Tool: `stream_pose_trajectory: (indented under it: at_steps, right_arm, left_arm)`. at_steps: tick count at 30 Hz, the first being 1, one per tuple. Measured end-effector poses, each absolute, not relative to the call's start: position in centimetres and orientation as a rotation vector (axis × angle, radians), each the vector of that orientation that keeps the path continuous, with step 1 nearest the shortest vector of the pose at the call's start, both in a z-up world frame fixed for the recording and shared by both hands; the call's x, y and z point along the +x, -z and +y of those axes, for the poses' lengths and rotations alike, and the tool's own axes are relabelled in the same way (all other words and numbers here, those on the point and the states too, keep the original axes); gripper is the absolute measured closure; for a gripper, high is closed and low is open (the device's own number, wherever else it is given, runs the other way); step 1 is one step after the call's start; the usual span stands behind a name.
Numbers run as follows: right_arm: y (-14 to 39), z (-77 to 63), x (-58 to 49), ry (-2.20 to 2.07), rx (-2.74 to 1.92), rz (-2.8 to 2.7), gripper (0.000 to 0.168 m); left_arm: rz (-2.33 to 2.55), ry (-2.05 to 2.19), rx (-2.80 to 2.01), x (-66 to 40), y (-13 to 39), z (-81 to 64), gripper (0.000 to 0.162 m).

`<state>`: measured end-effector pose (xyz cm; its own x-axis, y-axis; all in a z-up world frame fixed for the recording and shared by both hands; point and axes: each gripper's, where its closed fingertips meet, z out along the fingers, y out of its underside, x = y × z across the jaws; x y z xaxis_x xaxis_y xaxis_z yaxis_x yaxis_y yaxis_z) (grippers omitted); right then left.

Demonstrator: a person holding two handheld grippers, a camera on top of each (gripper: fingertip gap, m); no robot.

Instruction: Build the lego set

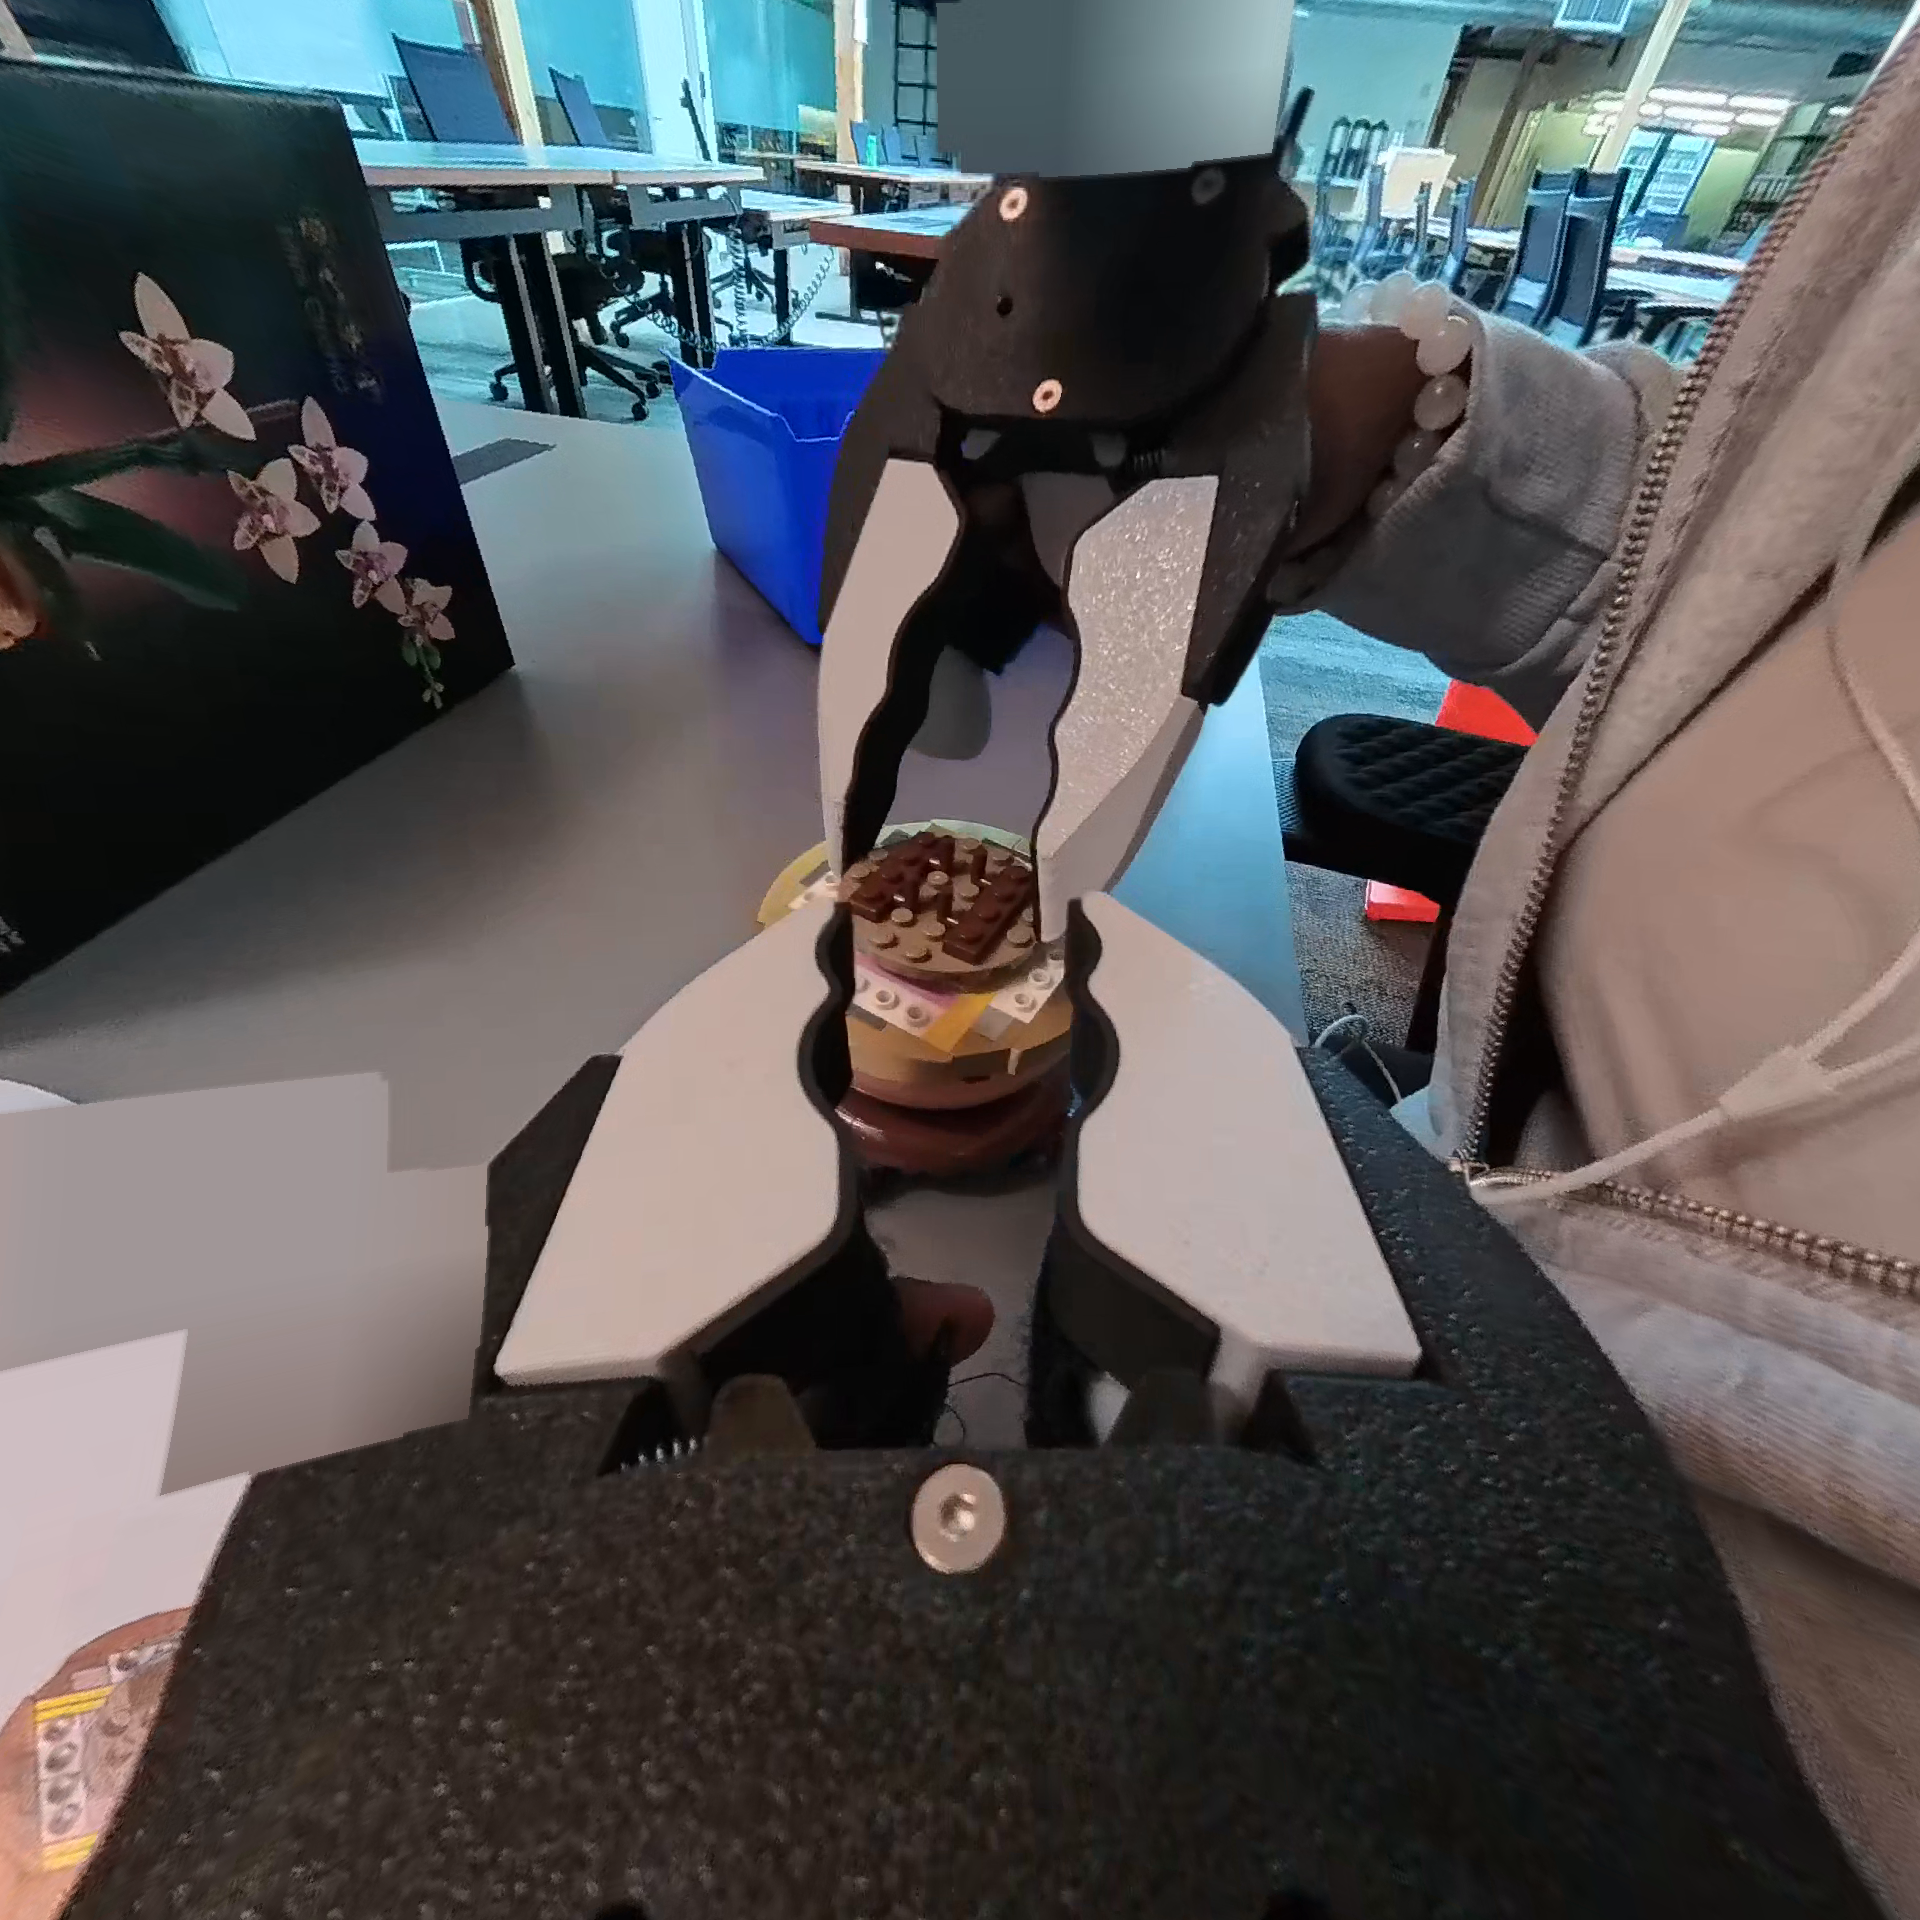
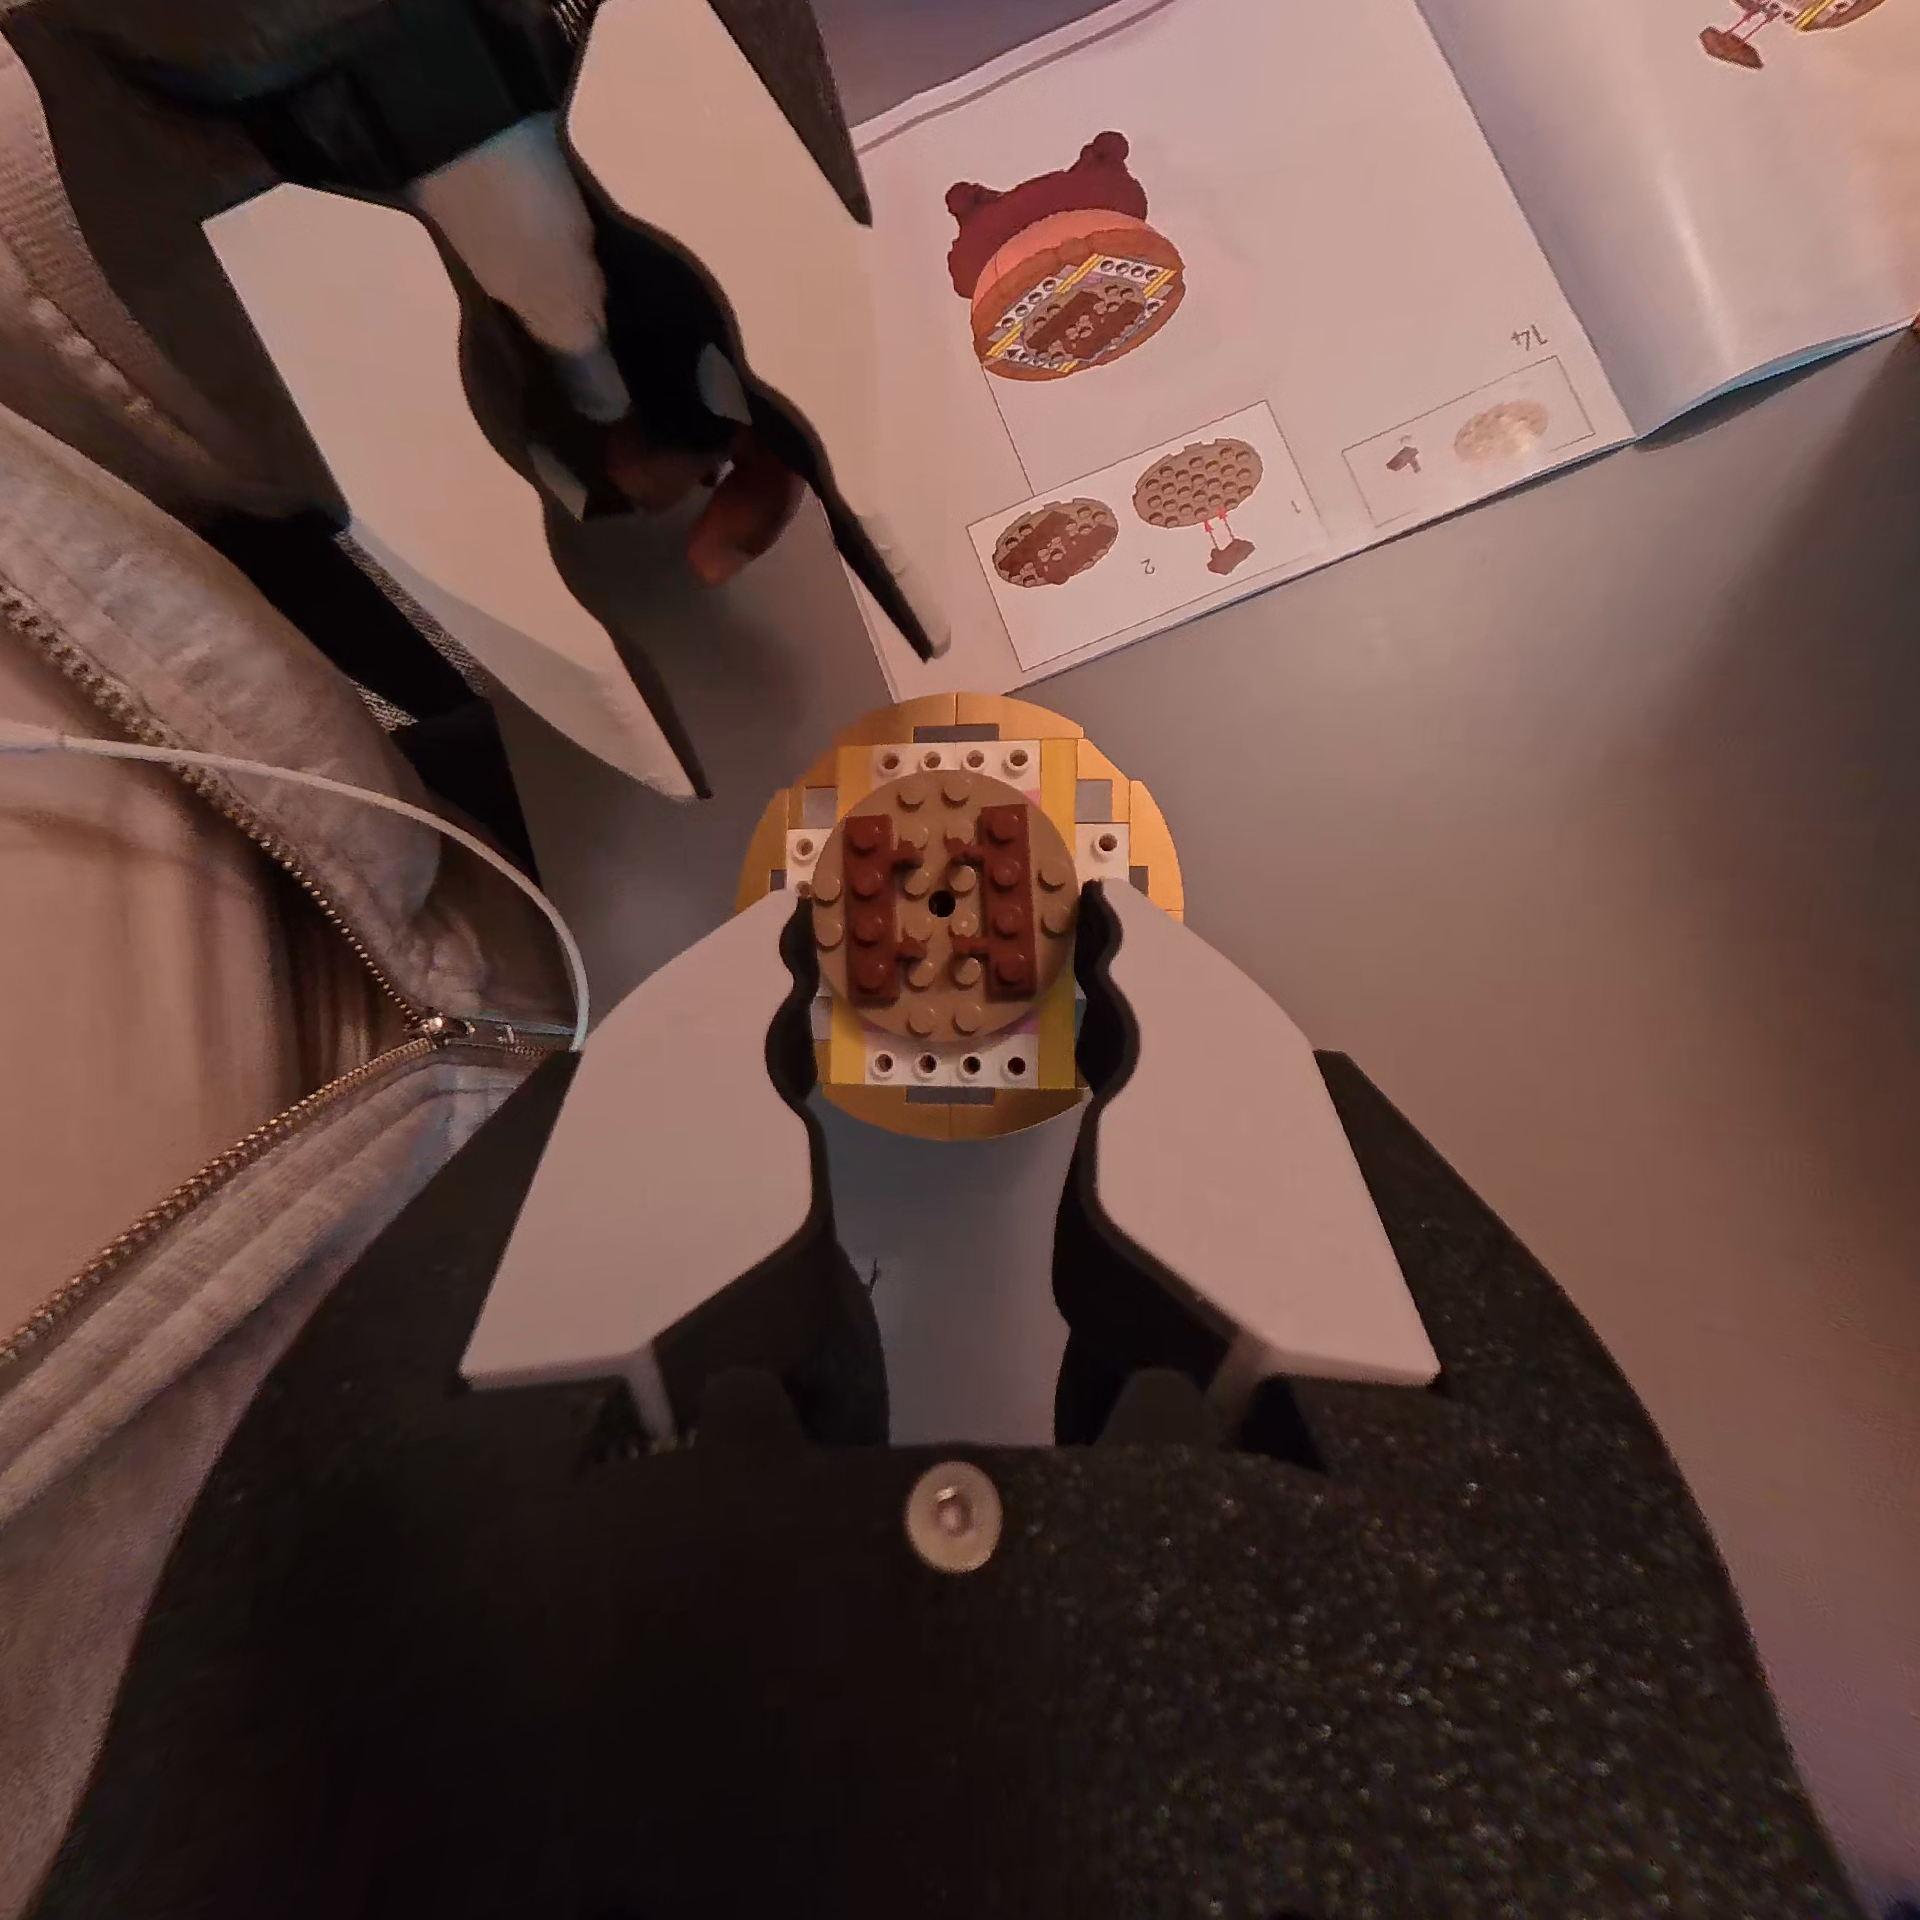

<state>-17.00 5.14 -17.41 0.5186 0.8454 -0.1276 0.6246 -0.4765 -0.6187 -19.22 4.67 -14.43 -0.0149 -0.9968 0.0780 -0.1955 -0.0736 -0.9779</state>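
A Lego pot (image 1: 956, 1049) has a tan bowl on a dark brown base (image 1: 935, 1138). My left gripper (image 1: 956, 925) is shut on that base, which sits in the notch between its fingers just above the grey table (image 1: 520, 831). A round dark-tan plate (image 2: 935, 1023) with brown pieces (image 2: 868, 914) sits on top of the pot (image 2: 1138, 862). My right gripper (image 2: 940, 904) comes from above and is shut on the plate's rim. It also shows in the left wrist view (image 1: 945, 873). The left gripper (image 2: 800, 717) shows at upper left in the right wrist view.
A black Lego box (image 1: 208, 468) with orchid pictures stands at the left. A blue bin (image 1: 769, 468) is behind the pot. The open instruction booklet (image 2: 1247, 312) lies beyond the pot. A person's grey zipped jacket (image 1: 1714, 935) is close on the right. The grippers are tip to tip, or close to it.
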Motion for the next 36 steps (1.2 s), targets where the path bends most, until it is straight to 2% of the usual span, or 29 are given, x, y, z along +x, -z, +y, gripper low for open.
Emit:
stream_pose_trajectory:
  at_steps: [20,36]
  right_arm:
    - [17.5,5.3,-17.0,-0.529,-2.271,-1.194,0.121]
    - [17.5,5.2,-17.0,-0.534,-2.266,-1.177,0.121]
  left_arm:
    - [1.538,1.086,-1.422,-17.7,16.3,4.6,0.143]
    - [1.554,1.103,-1.454,-17.5,16.5,4.4,0.148]
